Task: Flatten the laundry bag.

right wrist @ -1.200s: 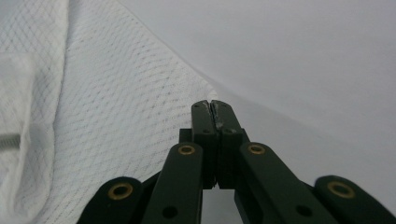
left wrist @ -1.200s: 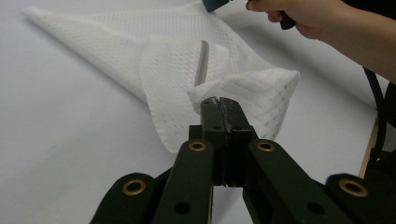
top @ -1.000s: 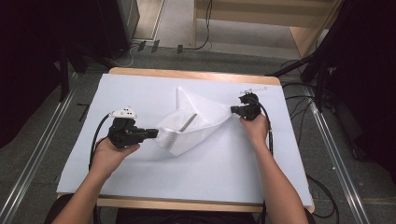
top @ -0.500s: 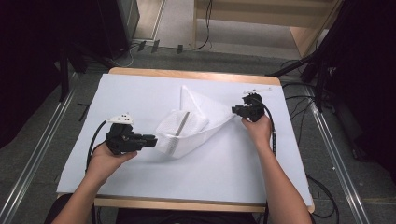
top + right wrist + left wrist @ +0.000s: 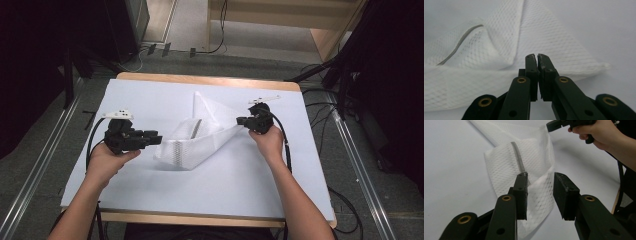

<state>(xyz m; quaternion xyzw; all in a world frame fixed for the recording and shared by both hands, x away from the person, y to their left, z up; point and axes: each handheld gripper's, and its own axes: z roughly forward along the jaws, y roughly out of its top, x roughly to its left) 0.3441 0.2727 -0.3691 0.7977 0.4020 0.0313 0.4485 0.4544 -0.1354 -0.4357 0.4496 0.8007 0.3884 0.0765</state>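
Note:
A white mesh bag [image 5: 195,142] with a grey zip [image 5: 517,157] lies crumpled on the white-covered table [image 5: 150,100]. My left gripper [image 5: 158,139] is at the bag's left end. It is open and its jaws have just been opening. The bag's edge [image 5: 539,195] sits in the gap and neither pad presses on it. My right gripper [image 5: 239,120] is shut on the bag's right corner, which rises to its tips [image 5: 548,127]. In the right gripper view the pads [image 5: 537,65] meet, with mesh [image 5: 544,37] spread beyond them.
Wooden table edges [image 5: 210,80] border the white sheet. Cables [image 5: 287,145] trail from both grippers. Metal rails [image 5: 40,170] run along the floor on both sides, and dark equipment [image 5: 50,50] stands at the left and right.
The left gripper's jaws have parted and released the bag's left end. The bag has sagged from a raised tent into a longer, lower band. The right gripper stays at the right corner.

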